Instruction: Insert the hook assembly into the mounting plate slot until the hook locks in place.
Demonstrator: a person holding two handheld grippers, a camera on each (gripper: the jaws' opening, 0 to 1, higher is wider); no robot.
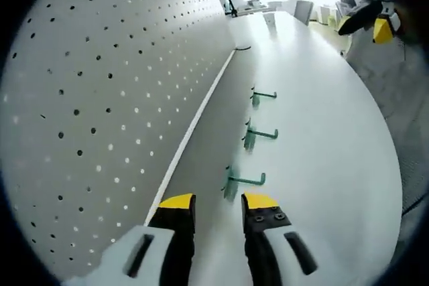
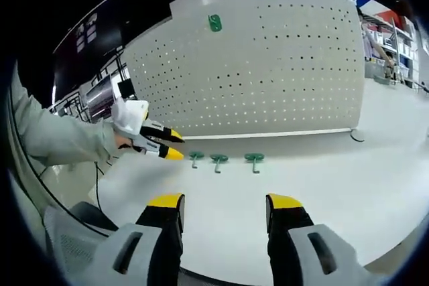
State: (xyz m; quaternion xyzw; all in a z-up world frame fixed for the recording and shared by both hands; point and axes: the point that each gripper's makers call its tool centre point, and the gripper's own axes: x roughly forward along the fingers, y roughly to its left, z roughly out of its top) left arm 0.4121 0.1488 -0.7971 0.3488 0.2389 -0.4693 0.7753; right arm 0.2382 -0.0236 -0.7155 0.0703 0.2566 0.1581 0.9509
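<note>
Standing upright at the back of the white surface [image 2: 348,185], the large white perforated mounting board [image 2: 268,72] carries one green hook fitting [image 2: 214,23] near its top edge; in the left gripper view the same board [image 1: 100,112] runs along the left side, with the surface [image 1: 322,138] stretching away beside it.

Three green metal hook assemblies lie in a row on the surface in front of the board, apart from one another and from the board: the near hook [image 1: 241,181], the middle hook [image 1: 258,134] and the far hook [image 1: 263,96]. The right gripper view shows the same three as left hook [image 2: 196,157], centre hook [image 2: 219,160] and right hook [image 2: 254,159].

The left gripper [image 1: 218,207] hangs just short of the near hook, its yellow-tipped jaws spread and empty. The right gripper [image 2: 225,207] sits well back from the row, jaws likewise spread and holding nothing.

A grey sleeve [image 2: 53,135] reaches in behind the left gripper.
</note>
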